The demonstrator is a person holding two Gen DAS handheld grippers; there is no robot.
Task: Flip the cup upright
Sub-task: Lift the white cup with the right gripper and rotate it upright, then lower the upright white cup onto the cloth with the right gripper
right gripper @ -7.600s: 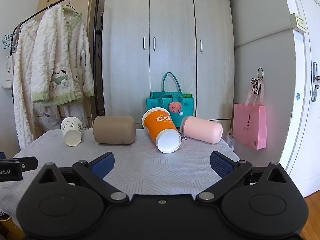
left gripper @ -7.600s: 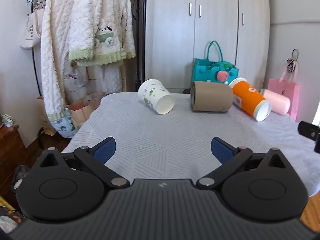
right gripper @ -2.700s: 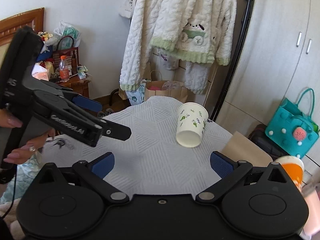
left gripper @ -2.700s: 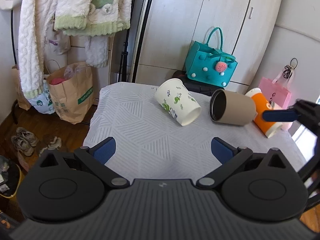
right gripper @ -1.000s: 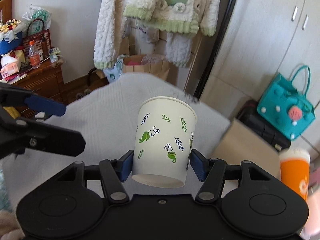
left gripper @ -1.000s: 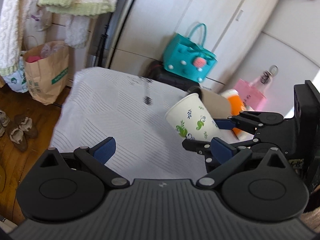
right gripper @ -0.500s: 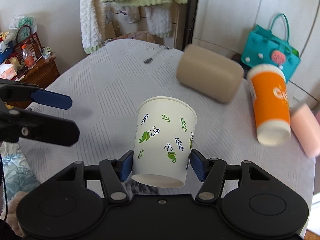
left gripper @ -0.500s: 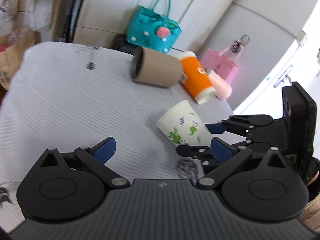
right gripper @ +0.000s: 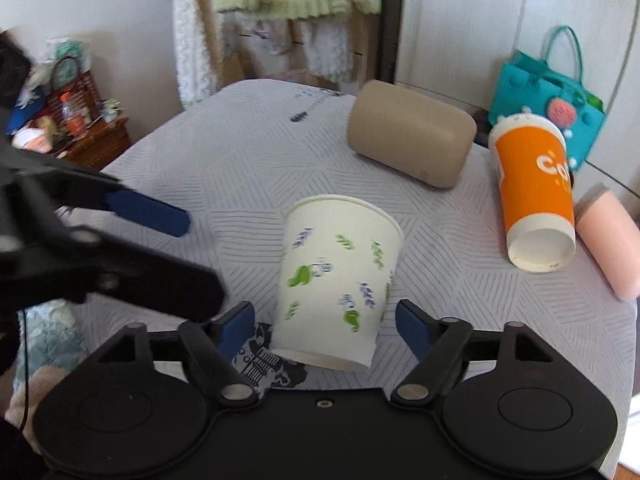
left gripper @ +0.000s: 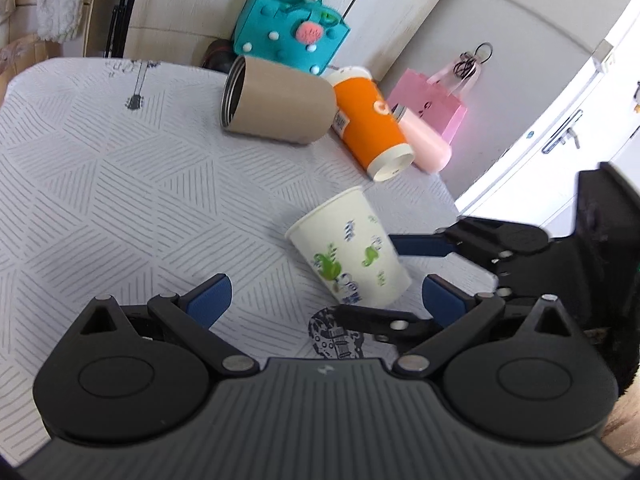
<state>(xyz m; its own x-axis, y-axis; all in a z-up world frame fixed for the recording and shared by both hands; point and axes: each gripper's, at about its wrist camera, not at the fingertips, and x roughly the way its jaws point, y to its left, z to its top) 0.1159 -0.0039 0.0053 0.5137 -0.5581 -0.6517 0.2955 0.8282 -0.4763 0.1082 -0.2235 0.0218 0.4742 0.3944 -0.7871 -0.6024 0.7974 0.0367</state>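
on the near right part of the desk (right gripper: pixel 248 152), the right tongs (right gripper: pixel 325 326) reach in low and level with their blue pads spread, a visible gap on each side of the white leaf-print cup (right gripper: pixel 338 276); they flank its narrow base without pinching it. in the left wrist view the same right tongs (left gripper: pixel 404 264) come in from the right, one pad behind the cup (left gripper: pixel 350 248) and one dark finger in front of it near its base. the left tongs (left gripper: pixel 326 298) are spread wide and hold nothing, hovering over the desk (left gripper: pixel 120 184) and pointing toward the cup; from the right wrist view they enter from the left side, (right gripper: pixel 160 216) apart from the cup.

further back on the patterned grey cloth lie three other cups on their sides: a tan tumbler (right gripper: pixel 412 134), an orange cup (right gripper: pixel 534 194) just beside it, and a pink cup (right gripper: pixel 608 240) touching or nearly touching the orange one. a teal bag (right gripper: pixel 554 96) sits behind them, a pink bag (left gripper: pixel 434 100) hangs by the wall, and fluffy garments (right gripper: pixel 280 0) hang at the back. nothing stands between the tongs and the cup.

the cup stands with its wide open rim up and its narrow base down, on or just above a dark printed patch (right gripper: pixel 264 364) of the cloth; whether the base touches cannot be told. its leaf print is blurred.
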